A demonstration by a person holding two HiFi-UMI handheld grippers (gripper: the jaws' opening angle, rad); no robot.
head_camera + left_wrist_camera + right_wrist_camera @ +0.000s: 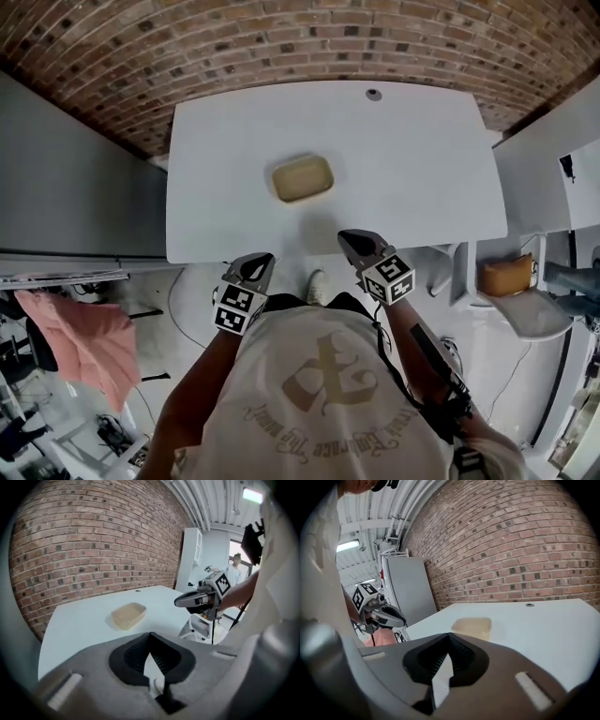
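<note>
My left gripper (259, 263) and right gripper (356, 242) hovered closed and empty, near side of the tray (302, 178); an approach, I judged; grasping needed opened jaws.

A white table (422, 159) carries one shallow tan tub (302, 178), lying a little left of its middle. Near the far edge sits a small round cap (374, 95), perhaps covering a cable hole.

Rectangular white table (412, 169) with a small round grey grommet (374, 95) near its far edge, red-brown brick wall (281, 47) beyond it, flat grey cabinet panel (75, 187) left of it, crumpled pink cloth (84, 342) lower left of it, tan cushion (507, 276) on a white chair (539, 314) right of it.
</note>
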